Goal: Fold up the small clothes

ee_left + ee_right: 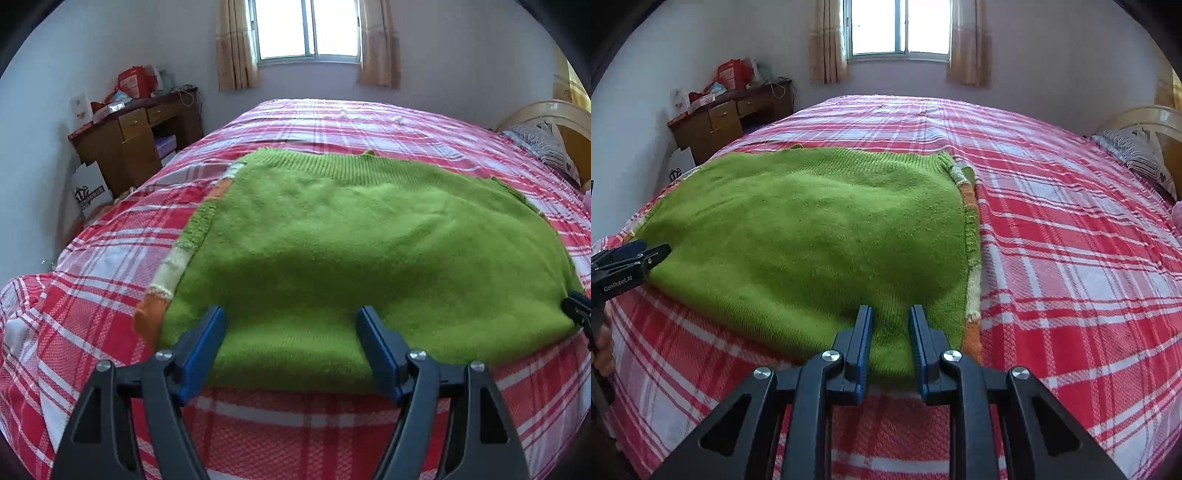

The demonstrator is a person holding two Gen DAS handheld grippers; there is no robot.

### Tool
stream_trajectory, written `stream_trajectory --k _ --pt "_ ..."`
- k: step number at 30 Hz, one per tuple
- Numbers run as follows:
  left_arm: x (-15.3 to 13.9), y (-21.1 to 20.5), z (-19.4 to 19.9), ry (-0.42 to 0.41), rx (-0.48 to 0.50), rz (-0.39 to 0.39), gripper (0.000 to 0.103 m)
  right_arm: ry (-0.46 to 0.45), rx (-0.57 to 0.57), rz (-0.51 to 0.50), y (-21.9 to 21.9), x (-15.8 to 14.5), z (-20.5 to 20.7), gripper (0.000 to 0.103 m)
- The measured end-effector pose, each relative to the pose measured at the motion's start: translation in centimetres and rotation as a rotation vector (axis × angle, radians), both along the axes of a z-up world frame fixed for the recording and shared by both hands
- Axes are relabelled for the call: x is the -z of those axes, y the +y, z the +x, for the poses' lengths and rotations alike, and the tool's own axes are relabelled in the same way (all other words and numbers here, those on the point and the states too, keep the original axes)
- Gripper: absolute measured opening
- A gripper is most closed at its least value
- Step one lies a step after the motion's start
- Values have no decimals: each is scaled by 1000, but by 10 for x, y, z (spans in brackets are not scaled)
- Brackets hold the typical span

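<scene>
Looking along the left tool (291, 328), the view shows its blue jaws released and spread wide over the near fold of the fuzzy green knitted sweater (351, 240), which lies flat on the red-and-white plaid bed cover (92, 295), apparently just laid down. From the right wrist, the right tool (888, 325) is nearly clenched; whether it pinches the sweater's near edge cannot be told.
</scene>
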State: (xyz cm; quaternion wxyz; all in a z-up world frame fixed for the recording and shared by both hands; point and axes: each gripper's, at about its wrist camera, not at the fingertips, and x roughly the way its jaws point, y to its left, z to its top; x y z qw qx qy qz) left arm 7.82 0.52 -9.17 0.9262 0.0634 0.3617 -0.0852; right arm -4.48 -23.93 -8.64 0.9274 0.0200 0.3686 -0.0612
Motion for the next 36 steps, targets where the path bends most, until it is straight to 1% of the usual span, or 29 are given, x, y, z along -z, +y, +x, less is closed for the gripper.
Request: stream_trajectory --k 4,7,9,11,12,13,15,18,21,22,25,26,28,30,33,35,36 --pt "-4 4 -3 19 -9 16 77 -19 11 41 -7 0 -13 21" --pt "-8 11 -8 34 -37 30 78 -14 14 26 -5 -1 -20 21" --pt "-10 15 -12 39 -58 47 85 11 19 14 -4 -2 -20 21" --pt "-14 22 -13 34 -87 70 87 29 29 8 -2 -7 -22 21" --pt "-17 26 -14 30 -101 77 87 19 36 -1 0 -11 -26 21" --pt "-20 30 -13 26 -116 79 88 -10 39 -13 4 -20 -30 21" --pt "-24 38 -11 25 -141 74 94 -61 31 -17 12 -33 -34 21" --pt "-27 47 -5 24 -170 70 97 -111 -10 28 29 -52 -24 21" --pt "-28 52 2 42 -175 51 97 -108 -65 91 52 -57 1 21" --pt "-28 55 4 50 -171 34 97 -101 -83 119 61 -57 13 21" --pt "-28 69 13 70 -170 -66 97 -104 -139 187 89 -58 42 21" --pt "-26 76 19 91 -175 -123 97 -108 -148 188 99 -58 47 21" --pt "-21 85 29 124 -191 -208 97 -126 -169 173 117 -58 64 21" --pt "-16 89 38 143 -197 -261 97 -144 -166 155 127 -57 75 21" --pt "-10 87 52 162 -201 -309 97 -164 -151 138 134 -51 96 22" --pt "-6 85 63 172 -186 -357 97 -141 -136 119 136 -39 106 22" --pt "-2 82 69 197 -183 -376 98 -101 -133 114 136 -28 113 22"
